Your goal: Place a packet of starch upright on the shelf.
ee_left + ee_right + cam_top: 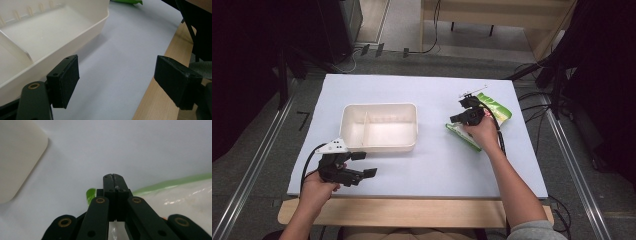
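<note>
Right gripper (462, 113) down on the green bag (492, 111), jaws squeezed together on the bag's edge. Green bag flat on the white table (437, 165), well to the right of the white tray (379, 126). Left gripper (364, 165) just in front of the tray, jaws wide apart, nothing between them.

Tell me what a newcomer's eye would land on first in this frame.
Probably the bright green packet on the right of the white table, where the right gripper is pinched shut on its edge. Next comes the cream two-compartment tray at the centre, lying empty. The left gripper sits open just in front of the tray's near left corner, holding nothing.
</note>
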The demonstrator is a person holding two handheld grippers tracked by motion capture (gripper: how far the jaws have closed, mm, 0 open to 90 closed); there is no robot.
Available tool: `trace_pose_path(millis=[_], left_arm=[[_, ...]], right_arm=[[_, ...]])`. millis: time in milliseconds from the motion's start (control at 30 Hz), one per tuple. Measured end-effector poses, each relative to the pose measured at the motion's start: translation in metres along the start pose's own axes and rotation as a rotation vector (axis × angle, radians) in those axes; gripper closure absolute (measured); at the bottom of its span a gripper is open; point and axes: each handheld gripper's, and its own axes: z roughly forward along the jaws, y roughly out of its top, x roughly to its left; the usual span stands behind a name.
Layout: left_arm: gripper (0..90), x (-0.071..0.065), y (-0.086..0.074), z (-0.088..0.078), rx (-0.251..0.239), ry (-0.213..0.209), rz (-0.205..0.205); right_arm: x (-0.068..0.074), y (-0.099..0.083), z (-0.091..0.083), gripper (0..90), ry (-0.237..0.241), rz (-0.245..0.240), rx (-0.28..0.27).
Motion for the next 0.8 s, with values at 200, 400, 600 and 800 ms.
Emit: trace_pose_path(millis=[200, 400, 600, 800], left_arm=[[20.9, 0.002, -0.001, -0.001, -0.006, -0.005, -0.003], [20.9, 0.0, 0.0, 0.0, -0.004, -0.005, 0.004], [20.9, 0.001, 0.0, -0.001, -0.003, 0.0, 0.003], [20.9, 0.001, 0.0, -0.001, -0.007, 0.001, 0.004]], right_arm=[[0.003, 0.003, 0.013, 90.0, -0.01, -0.016, 0.065], [0.01, -0.004, 0.011, 90.0, 0.008, -0.036, 0.088], [0.011, -0.015, 0.006, 90.0, 0.047, -0.049, 0.092], [0.014, -0.029, -0.001, 90.0, 0.07, -0.077, 0.095]])
